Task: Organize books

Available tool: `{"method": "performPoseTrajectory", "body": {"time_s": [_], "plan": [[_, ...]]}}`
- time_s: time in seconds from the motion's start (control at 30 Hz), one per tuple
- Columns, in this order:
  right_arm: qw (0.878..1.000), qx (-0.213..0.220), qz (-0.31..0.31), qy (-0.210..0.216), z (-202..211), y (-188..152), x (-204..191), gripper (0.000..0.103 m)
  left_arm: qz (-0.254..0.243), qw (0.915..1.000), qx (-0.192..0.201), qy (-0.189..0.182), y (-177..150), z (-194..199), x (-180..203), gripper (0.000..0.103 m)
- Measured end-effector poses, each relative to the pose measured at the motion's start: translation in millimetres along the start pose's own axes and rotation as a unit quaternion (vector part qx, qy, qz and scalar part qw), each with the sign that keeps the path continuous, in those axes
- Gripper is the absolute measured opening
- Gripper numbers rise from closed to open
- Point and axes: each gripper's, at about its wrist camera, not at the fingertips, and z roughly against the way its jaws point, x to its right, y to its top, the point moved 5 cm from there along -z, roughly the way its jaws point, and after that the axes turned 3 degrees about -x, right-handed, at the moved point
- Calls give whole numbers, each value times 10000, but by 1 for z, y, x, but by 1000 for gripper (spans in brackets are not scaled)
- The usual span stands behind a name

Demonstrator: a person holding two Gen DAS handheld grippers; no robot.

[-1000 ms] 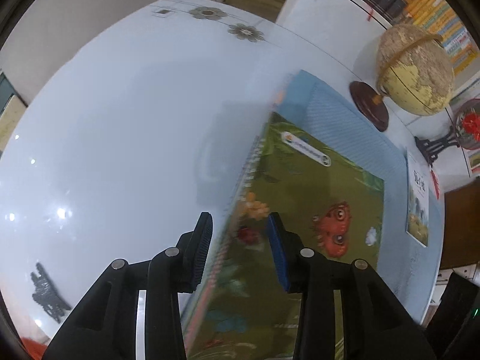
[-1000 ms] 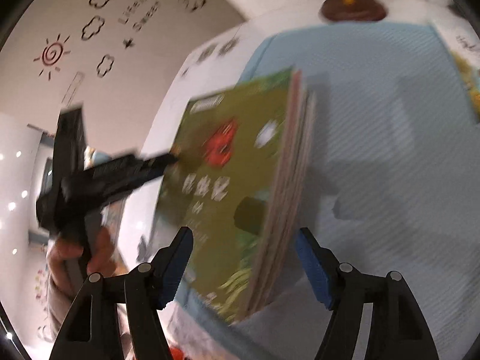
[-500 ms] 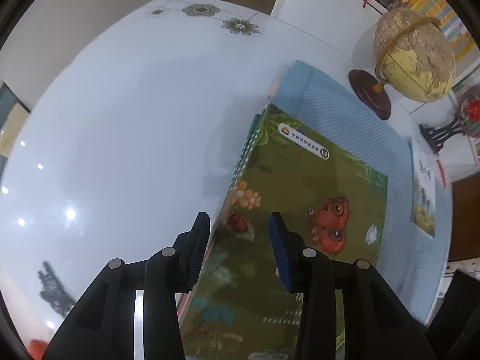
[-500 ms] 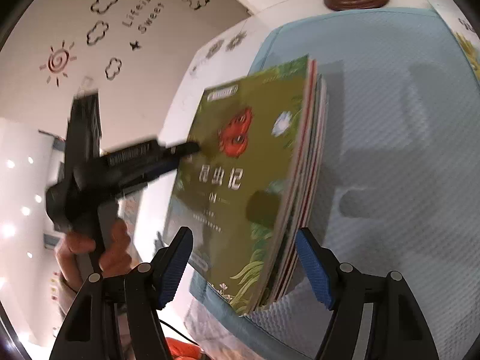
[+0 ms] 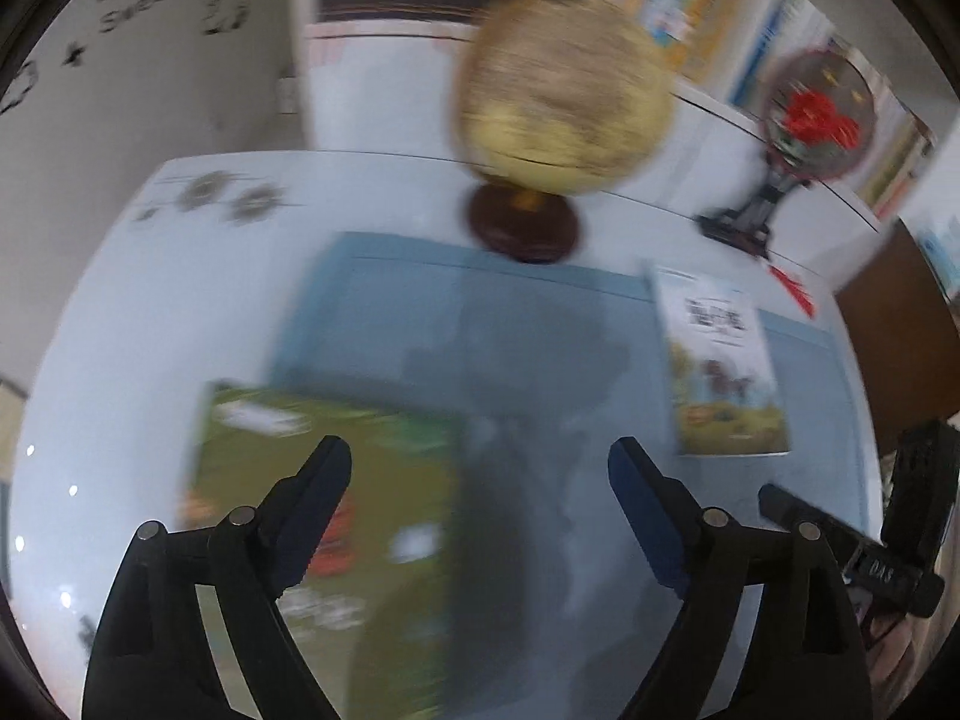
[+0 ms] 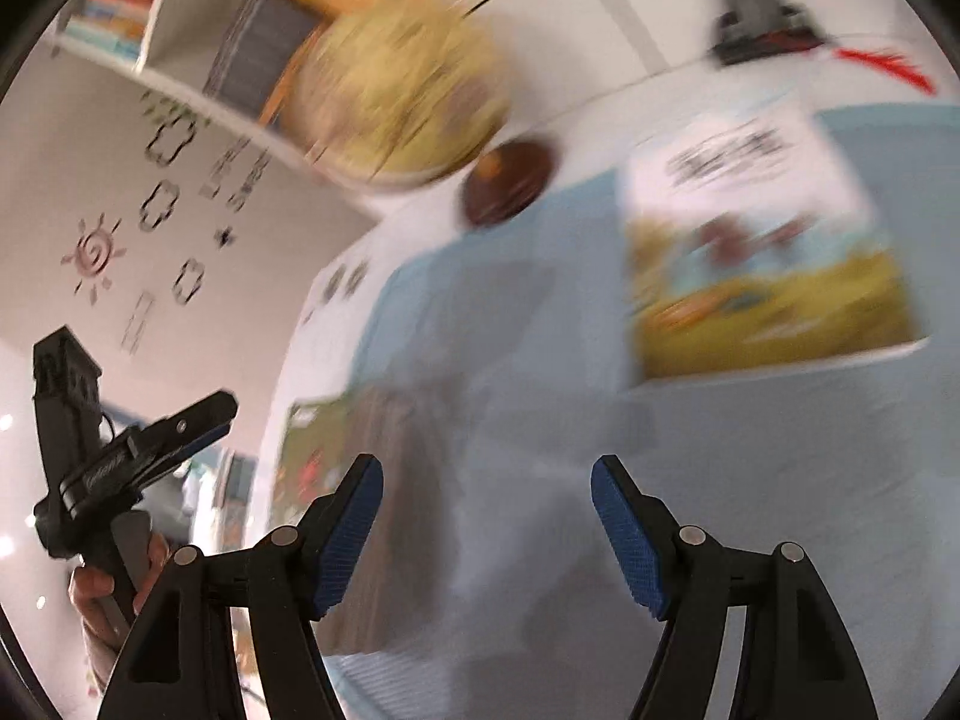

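Left hand-held gripper (image 5: 480,498) jaws opening, nothing between; right hand-held gripper (image 6: 486,516) open, empty. Next: approach white-covered book (image 6: 756,252) squarely, grip edge, stack flush on green book (image 5: 336,516).

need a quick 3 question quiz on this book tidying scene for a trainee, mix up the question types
1. True or false: the left tongs grip the green book.
2. Multiple choice: which object stands behind the blue mat? A) a kettle B) a globe C) a laptop
3. Fill in: the white-topped book lies flat on the ____.

Key
1. False. The left tongs are opening and nothing is between their pads; the green book lies flat below them.
2. B. The globe's dark round base sits at the mat's far edge.
3. Blue mat, apart from the green book. The right tongs are open and empty.
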Motion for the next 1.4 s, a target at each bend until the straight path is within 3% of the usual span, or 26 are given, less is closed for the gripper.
{"method": "performPoseTrajectory", "body": {"time_s": [0.23,0.43,0.53,0.7,0.87,1.0,1.13,1.3,1.4], "plan": [[9940,437,145,-989,74,41,94,73,-205,9968,-504,-580,0,-86,102,87],[9926,431,-53,-1137,78,63,147,73,-21,9949,-685,-743,0,-145,144,87],[9943,351,-150,-998,67,69,163,73,192,9938,-753,-789,3,-162,150,87],[9961,269,-161,-828,39,80,165,73,-41,9965,-541,-633,8,-167,165,87],[9977,144,-169,-647,18,83,164,74,-257,9948,-454,-872,8,-169,179,90],[9990,51,-108,-422,12,79,159,74,-412,9872,-585,-1426,0,-166,189,92],[9988,53,-148,-453,14,71,159,76,-502,9854,-618,-1507,-17,-159,181,92],[9985,-315,29,-457,30,29,155,76,-329,9769,-1041,-1834,-57,-140,175,92],[9968,-759,-150,-222,52,-26,153,76,8,9636,-1533,-2192,-104,-118,164,92]]}}
